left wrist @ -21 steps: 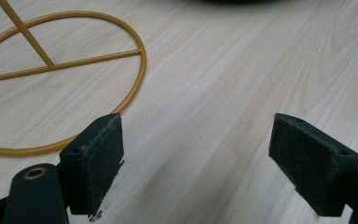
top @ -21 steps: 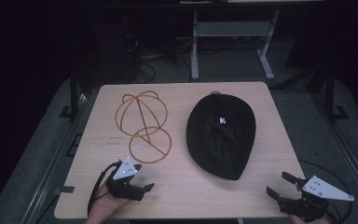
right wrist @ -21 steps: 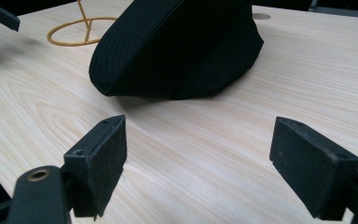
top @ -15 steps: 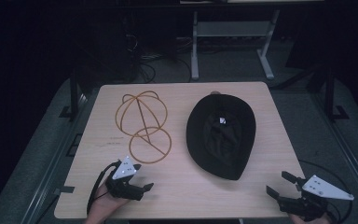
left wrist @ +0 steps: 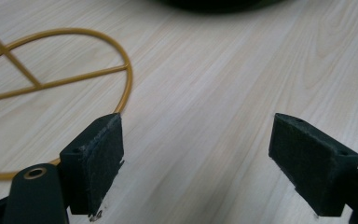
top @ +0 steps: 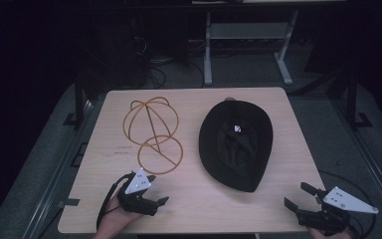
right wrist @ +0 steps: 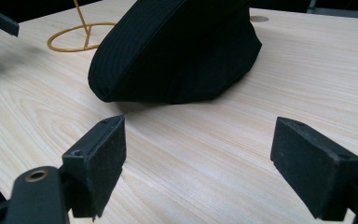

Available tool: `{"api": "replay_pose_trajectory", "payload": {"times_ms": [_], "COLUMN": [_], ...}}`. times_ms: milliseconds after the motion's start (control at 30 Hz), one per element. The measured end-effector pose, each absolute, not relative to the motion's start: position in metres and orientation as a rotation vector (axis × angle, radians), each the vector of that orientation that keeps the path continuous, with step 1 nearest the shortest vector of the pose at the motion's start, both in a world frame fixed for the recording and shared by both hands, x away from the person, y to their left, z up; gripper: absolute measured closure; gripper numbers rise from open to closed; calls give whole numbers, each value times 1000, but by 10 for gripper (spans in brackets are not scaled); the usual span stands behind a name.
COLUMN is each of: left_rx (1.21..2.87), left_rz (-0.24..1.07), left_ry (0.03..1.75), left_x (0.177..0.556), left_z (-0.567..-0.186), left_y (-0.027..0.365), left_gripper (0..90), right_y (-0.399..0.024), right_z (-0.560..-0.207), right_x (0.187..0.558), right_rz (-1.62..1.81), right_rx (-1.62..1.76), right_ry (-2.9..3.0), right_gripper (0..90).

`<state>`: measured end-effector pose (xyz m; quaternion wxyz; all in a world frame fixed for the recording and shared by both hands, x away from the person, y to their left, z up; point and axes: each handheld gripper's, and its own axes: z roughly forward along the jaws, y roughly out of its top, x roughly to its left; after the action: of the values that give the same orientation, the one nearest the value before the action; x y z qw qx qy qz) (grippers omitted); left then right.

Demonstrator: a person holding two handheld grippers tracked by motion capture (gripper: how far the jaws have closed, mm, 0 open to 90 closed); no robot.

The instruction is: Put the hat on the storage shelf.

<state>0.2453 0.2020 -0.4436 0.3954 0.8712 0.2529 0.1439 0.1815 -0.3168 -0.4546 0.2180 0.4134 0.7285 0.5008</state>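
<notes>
High view: one black cap (top: 236, 144) lies open side up, right of centre on the worktop (top: 278, 107); a small white tag shows inside. Right claw view: same cap from the side, brim edge nearest.

One yellow wire frame (top: 152, 134) left of the cap, apart from it; left claw view has its ring just beside the left pad.

Pale wood-grain worktop, dark room, grey floor, metal stand legs (top: 208, 47) beyond.

Left claw (top: 158, 203), near left: wide open, empty. Right claw (top: 294, 196), near right: wide open, empty.
</notes>
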Motion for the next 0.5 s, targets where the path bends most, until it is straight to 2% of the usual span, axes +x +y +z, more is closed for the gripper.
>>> {"api": "replay_pose_trajectory", "payload": {"times_ms": [500], "left_rx": [2232], "left_rz": [364], "left_ry": [515], "left_x": [248], "left_z": [-430], "left_y": [155], "left_gripper": [172], "right_y": [-316], "right_z": [-452], "right_x": [181], "right_rz": [1387], "right_rx": [1124], "right_ry": [2014], "right_gripper": [176]}}
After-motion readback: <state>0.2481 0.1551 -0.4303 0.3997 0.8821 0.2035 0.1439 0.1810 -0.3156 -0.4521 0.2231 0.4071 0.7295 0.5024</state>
